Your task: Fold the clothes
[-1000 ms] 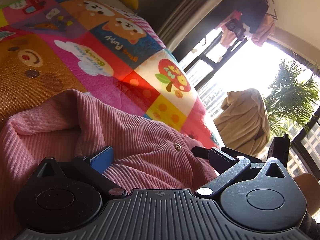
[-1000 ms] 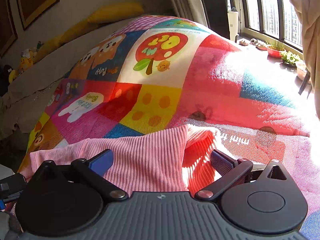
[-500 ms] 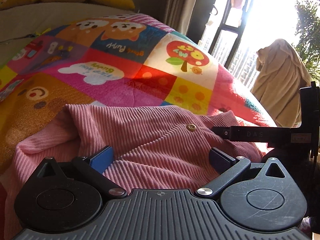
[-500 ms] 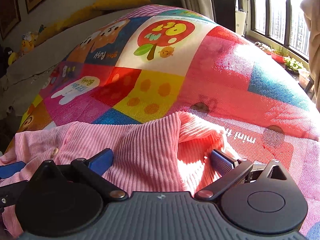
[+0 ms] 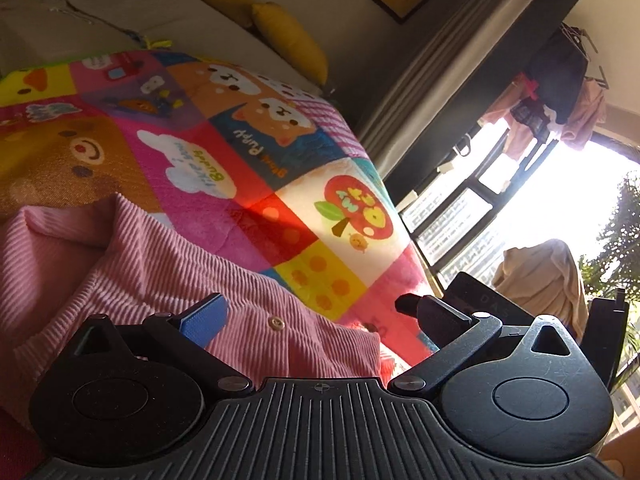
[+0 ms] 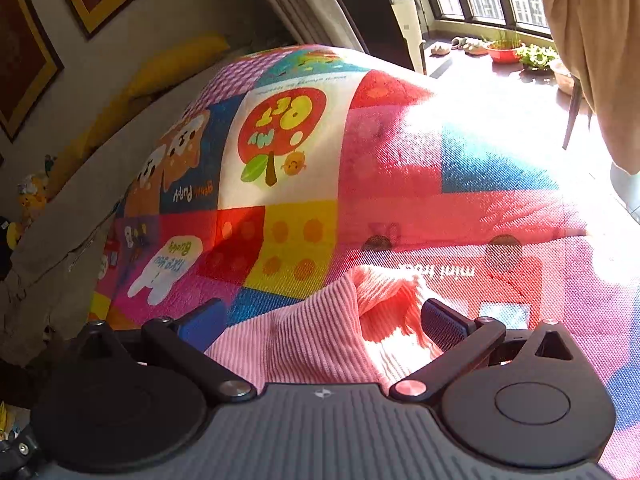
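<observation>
A pink ribbed buttoned garment (image 5: 132, 280) lies bunched on a bright patchwork cartoon blanket (image 5: 224, 168). My left gripper (image 5: 310, 314) is open, its fingers wide apart just above the garment's buttoned edge, holding nothing. In the right wrist view the same pink garment (image 6: 304, 336) lies between the spread fingers of my right gripper (image 6: 324, 320), which is open; the cloth's sunlit folded end rests by the right finger (image 6: 444, 322). Part of the right gripper shows at the right of the left wrist view (image 5: 480, 304).
The blanket (image 6: 304, 184) covers a bed. Yellow pillows (image 5: 288, 40) lie at the head by the wall. A tan cloth (image 5: 540, 280) hangs by the bright window. Potted plants (image 6: 536, 54) stand on the sill. Laundry (image 5: 556, 76) hangs above.
Both grippers have tilted and shifted over the garment; the left view swung back towards the window. The garment's right end is more bunched between the right fingers. Both stay open.
</observation>
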The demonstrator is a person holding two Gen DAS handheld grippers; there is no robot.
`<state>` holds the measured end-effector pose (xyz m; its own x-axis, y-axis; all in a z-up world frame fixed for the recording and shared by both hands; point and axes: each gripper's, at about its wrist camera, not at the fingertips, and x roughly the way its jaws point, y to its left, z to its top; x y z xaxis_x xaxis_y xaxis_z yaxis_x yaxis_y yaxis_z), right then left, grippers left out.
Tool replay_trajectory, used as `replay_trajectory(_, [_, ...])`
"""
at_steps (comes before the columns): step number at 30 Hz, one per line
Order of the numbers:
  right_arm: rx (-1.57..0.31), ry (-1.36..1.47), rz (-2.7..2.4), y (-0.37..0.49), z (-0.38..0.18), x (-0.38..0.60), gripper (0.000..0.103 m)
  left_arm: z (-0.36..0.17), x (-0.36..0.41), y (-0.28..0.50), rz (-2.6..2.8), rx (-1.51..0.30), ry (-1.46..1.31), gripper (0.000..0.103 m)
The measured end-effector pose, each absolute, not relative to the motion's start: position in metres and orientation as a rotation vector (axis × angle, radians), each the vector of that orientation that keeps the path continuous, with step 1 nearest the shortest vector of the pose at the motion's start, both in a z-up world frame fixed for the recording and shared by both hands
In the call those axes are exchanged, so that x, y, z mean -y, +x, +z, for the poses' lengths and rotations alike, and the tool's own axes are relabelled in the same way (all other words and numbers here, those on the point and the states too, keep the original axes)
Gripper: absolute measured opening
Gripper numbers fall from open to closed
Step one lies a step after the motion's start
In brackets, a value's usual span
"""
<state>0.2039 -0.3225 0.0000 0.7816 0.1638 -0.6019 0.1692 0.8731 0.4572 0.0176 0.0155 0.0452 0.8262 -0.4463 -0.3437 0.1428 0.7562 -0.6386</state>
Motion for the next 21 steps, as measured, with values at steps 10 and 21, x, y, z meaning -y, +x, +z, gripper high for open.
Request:
replay_trajectory(10, [-0.549,0.89,-0.067,0.158,0.024,0.327,0.103,0.006,-0.009,0.011,-0.407,-0.623,-1.006,0.103])
replay_trajectory(21, [-0.52,1.034,-0.149,0.147,0.018,0.345,0.103,0.005,-0.009,0.007,-0.524,-0.668,-1.087,0.103])
